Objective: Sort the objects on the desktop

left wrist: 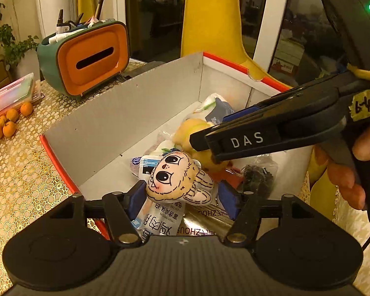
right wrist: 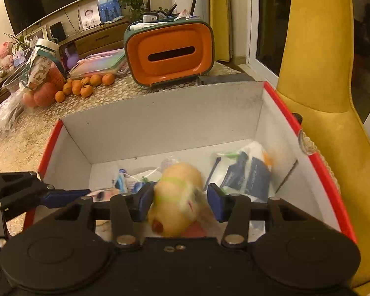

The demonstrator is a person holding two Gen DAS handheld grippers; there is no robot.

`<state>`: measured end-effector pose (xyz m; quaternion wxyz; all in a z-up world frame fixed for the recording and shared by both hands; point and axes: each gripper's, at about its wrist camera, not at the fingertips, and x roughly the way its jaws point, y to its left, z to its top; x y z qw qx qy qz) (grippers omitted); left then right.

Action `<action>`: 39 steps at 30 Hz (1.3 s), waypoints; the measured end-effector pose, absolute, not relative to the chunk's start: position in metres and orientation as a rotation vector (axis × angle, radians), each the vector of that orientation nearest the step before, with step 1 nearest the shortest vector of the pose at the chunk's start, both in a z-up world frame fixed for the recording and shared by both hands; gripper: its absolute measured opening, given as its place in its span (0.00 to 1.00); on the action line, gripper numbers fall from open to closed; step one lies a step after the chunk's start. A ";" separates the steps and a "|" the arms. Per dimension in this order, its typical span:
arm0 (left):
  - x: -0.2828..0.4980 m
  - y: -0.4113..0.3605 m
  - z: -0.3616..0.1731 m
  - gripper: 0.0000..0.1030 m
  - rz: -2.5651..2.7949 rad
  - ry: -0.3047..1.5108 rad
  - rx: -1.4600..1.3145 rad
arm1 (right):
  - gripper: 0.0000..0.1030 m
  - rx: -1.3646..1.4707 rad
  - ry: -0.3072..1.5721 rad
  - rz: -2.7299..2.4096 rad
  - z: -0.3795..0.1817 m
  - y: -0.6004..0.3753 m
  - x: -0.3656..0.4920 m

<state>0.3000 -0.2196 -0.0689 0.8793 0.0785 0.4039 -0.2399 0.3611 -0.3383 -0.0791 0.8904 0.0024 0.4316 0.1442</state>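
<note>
A red cardboard box (left wrist: 125, 113) with grey inner walls stands on the table and holds several snack packets and toys. My left gripper (left wrist: 182, 196) is open above the box, its blue pads either side of a big-eyed plush doll (left wrist: 177, 180) that lies on the packets. My right gripper (right wrist: 180, 199) is open over the same box (right wrist: 165, 113), pads apart around a blurred yellow plush toy (right wrist: 177, 197) that is loose between them. The right gripper shows from the side in the left wrist view (left wrist: 209, 133), above the yellow toy (left wrist: 192, 128).
An orange and green tissue box organiser (left wrist: 86, 56) with pens stands behind the box. Small oranges (left wrist: 7, 123) and a plastic case (left wrist: 9, 93) lie at the left. Bags and apples (right wrist: 37, 93) sit further left. A yellow chair (right wrist: 320, 74) stands at the right.
</note>
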 end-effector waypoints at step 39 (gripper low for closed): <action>0.206 -0.181 0.008 0.85 -0.352 0.658 0.045 | 0.77 0.017 0.639 0.376 -0.009 -0.366 0.239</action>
